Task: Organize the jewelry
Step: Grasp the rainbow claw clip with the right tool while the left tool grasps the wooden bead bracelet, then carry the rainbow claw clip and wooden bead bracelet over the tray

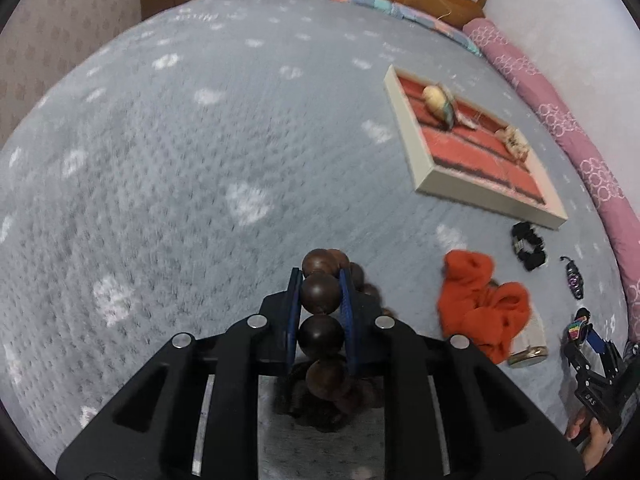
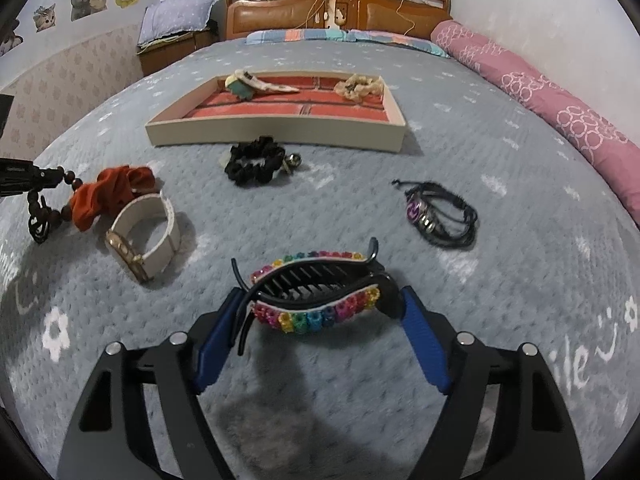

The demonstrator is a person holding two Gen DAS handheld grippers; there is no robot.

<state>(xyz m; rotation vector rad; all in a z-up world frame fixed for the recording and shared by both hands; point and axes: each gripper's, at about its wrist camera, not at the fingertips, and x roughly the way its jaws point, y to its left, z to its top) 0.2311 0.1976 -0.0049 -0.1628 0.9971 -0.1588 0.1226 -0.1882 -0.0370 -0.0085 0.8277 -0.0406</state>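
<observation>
Big dark wooden beads, glossy and round, strung in a loop: the left gripper has closed its blue fingers on one bead, the rest dangling above the grey bedspread. The right gripper is spread wide around a black hair claw trimmed with rainbow flowers, fingers at each end, the claw off the bedspread. Beyond lie an orange scrunchie, white watch, black scrunchie, a cord bracelet, then the red-lined tray.
</observation>
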